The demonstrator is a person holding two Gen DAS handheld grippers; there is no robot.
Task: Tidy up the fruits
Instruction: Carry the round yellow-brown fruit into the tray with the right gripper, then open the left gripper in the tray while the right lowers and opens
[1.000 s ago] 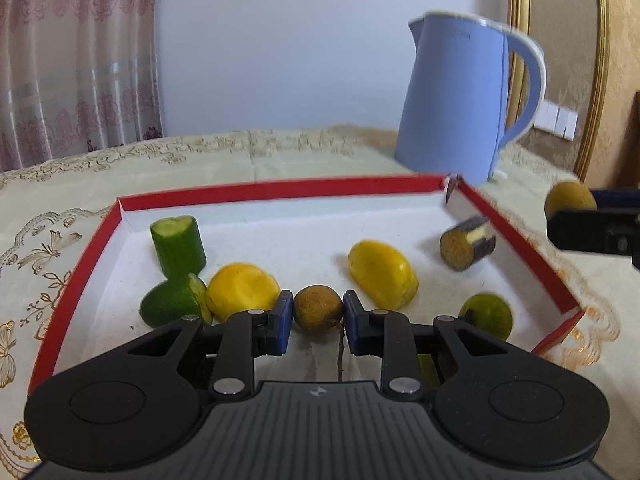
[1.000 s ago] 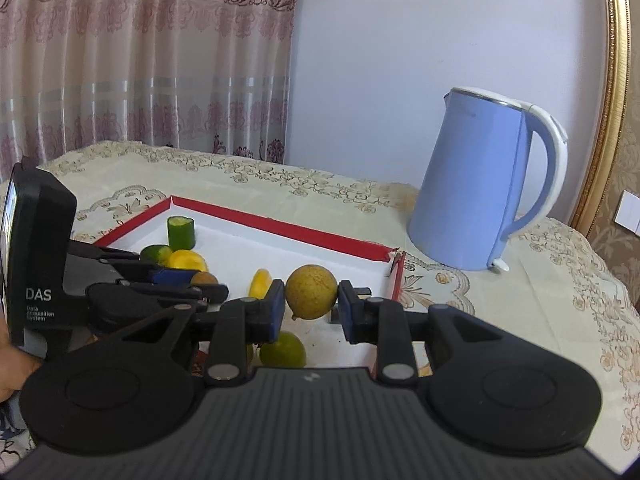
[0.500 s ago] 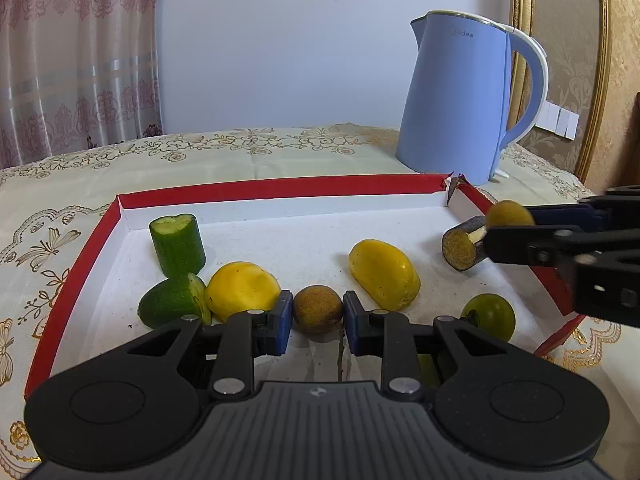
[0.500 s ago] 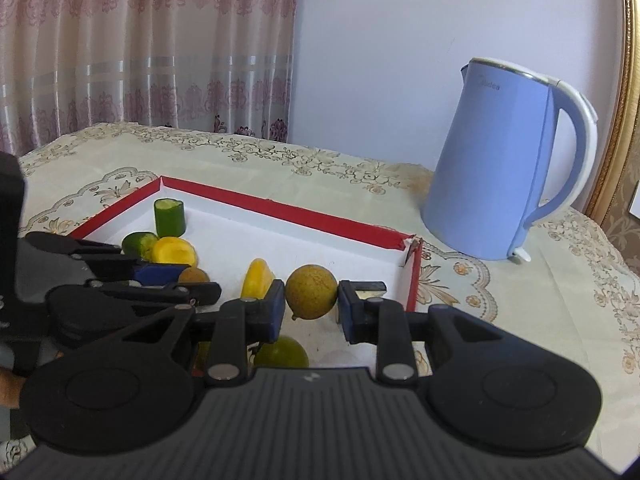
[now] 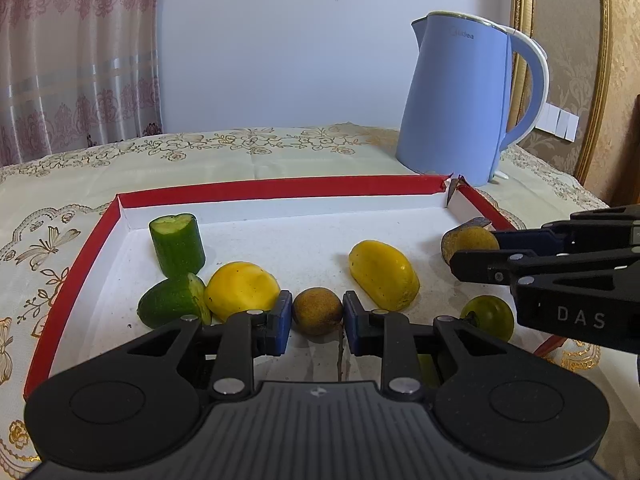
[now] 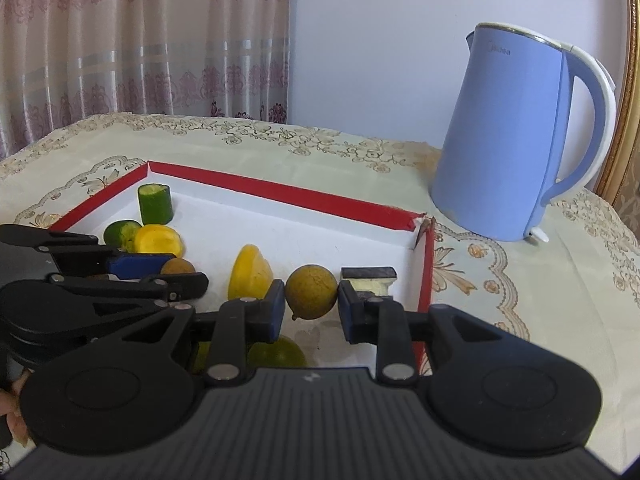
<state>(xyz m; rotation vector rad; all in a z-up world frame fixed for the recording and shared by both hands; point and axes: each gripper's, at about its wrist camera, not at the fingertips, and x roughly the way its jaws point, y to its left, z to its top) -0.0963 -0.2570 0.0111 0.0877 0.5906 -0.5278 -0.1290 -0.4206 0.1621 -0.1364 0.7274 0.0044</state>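
Note:
A red-rimmed white tray [image 5: 280,188] holds the fruit. My left gripper [image 5: 317,316] is shut on a small brown round fruit [image 5: 317,311] low over the tray floor; it also shows in the right wrist view [image 6: 178,267]. My right gripper [image 6: 311,304] is shut on a yellow-brown round fruit [image 6: 311,291], held inside the tray near its right wall; the fruit shows in the left wrist view [image 5: 470,240]. In the tray lie two yellow pieces [image 5: 242,290] [image 5: 384,274], two cucumber pieces [image 5: 178,244] [image 5: 172,306], a green round fruit [image 5: 490,316] and a dark-skinned cut piece [image 6: 370,278].
A light blue electric kettle [image 5: 460,104] stands on the patterned tablecloth [image 5: 260,152] just behind the tray's far right corner. A curtain [image 6: 140,40] hangs behind the table and a gold frame [image 5: 596,80] is at the right.
My right gripper has carried its yellow-brown fruit leftward and down, from outside the tray's right wall to inside the tray. My left gripper has stayed put on the brown fruit.

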